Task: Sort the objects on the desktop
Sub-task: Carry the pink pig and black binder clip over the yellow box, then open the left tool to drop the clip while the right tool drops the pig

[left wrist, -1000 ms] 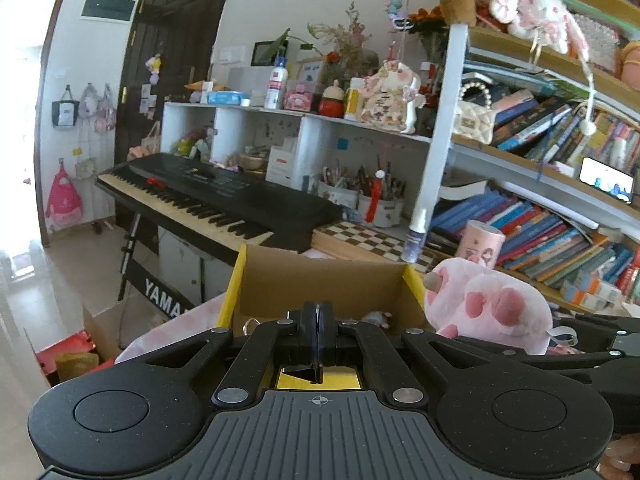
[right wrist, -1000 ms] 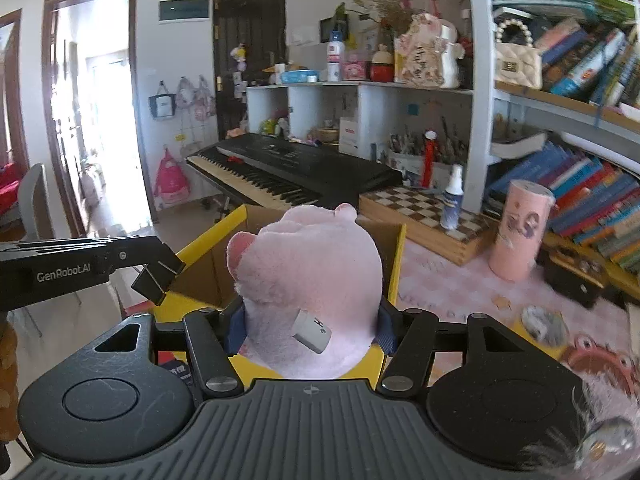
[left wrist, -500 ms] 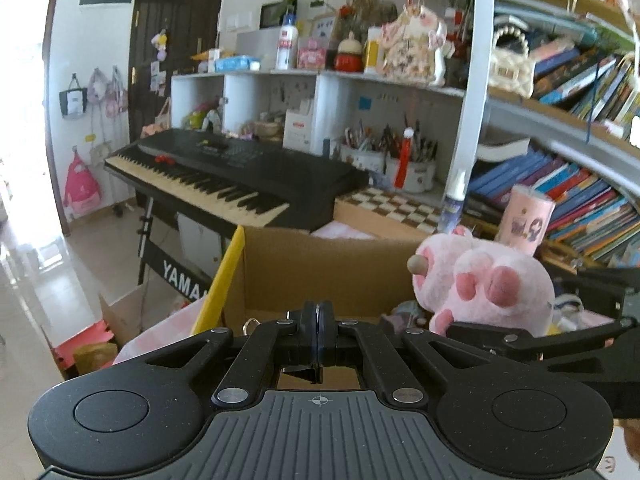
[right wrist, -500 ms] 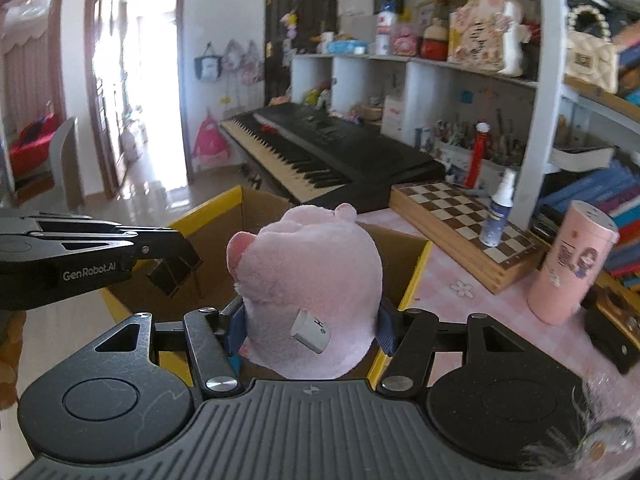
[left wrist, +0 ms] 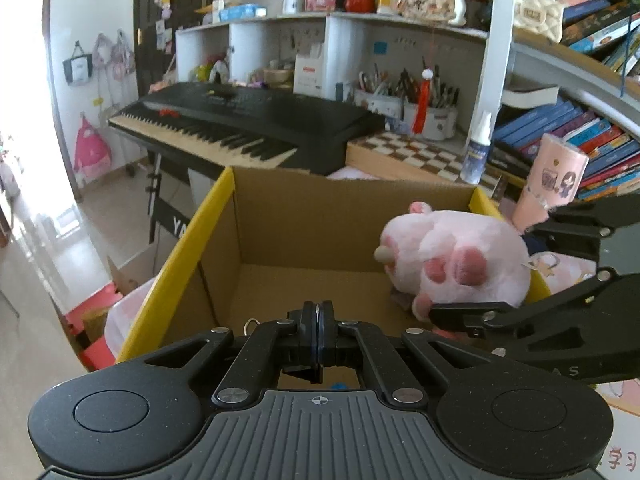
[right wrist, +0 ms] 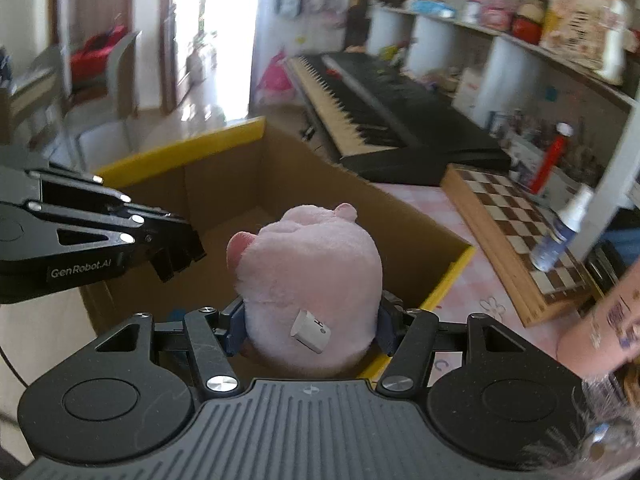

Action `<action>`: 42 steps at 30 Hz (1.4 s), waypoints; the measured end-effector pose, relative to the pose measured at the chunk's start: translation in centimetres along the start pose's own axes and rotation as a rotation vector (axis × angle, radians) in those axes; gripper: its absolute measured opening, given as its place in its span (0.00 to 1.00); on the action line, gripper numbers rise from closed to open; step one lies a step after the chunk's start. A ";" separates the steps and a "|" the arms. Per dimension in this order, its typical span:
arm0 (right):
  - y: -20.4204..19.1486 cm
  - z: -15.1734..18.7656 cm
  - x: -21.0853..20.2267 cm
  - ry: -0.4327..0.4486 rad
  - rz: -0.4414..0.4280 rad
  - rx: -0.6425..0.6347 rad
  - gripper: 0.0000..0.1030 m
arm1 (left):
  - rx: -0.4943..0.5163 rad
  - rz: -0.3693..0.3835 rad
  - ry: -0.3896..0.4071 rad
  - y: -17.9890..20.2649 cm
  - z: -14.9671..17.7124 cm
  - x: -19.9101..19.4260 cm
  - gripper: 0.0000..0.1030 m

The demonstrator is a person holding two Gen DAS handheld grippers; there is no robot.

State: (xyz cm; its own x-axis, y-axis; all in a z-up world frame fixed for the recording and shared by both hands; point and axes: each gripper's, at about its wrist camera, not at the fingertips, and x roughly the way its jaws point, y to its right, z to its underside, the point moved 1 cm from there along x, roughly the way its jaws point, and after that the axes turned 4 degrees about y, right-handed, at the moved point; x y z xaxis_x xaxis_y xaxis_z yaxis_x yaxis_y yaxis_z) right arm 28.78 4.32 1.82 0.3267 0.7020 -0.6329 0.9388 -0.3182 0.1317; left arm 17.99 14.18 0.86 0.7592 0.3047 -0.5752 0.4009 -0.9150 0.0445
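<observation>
Right wrist view: blurred toward its edges; shelf items behind the cardboard box [right wrist: 400, 220] cannot be told apart.
Hidden parts: the front of the pink plush toy [right wrist: 312, 276] faces away in the right wrist view; only its rounded back, two ears and a white sewn-in tag show. The box's near wall is covered by both grippers' bodies.
Cut off: a pink tumbler [left wrist: 556, 172] beside the box is partly behind the right gripper's arm in the left wrist view, and is a blur at the right wrist view's edge.
Container: open box with yellow-edged flaps, on a pink patterned table [right wrist: 460, 296].
Contents: bare brown floor across the part that shows; a small blue spot near the near wall, too small to identify.
Plush toy position: over the box's right-hand side, at rim level; whether it touches the wall cannot be told.
Plush toy orientation: in the left wrist view its pink-padded feet face the camera and a small beige nub points toward the box's middle; the body is rounded, without a clear long axis.
Right gripper [right wrist: 310, 326]: jaws partly spread, pads [right wrist: 236, 330] pressed into the toy's flanks, holding it.
Left gripper [left wrist: 317, 332]: jaws fully closed, nothing between them, over the box's near-left part.
Beyond the box: keyboard [left wrist: 248, 120], chessboard [left wrist: 412, 156] with spray bottle [left wrist: 478, 148].
</observation>
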 end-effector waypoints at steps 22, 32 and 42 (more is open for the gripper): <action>-0.7 0.0 4.3 -0.149 -0.146 -0.279 0.57 | 0.009 -0.006 -0.118 0.7 0.9 2.0 0.00; -0.5 -0.2 4.6 -0.148 -0.153 -0.273 0.59 | 0.017 -0.026 -0.108 0.7 0.7 2.2 0.01; 0.4 -0.7 3.3 -0.094 -0.129 -0.217 0.62 | 0.056 -0.037 -0.069 1.3 0.2 1.1 0.27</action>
State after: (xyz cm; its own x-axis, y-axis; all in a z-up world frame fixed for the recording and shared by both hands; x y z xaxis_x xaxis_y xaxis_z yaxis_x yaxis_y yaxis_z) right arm 30.28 6.97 0.29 0.2010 0.6624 -0.7217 0.9767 -0.0790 0.1995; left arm 19.19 13.30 0.14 0.7067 0.3215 -0.6302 0.3974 -0.9174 -0.0223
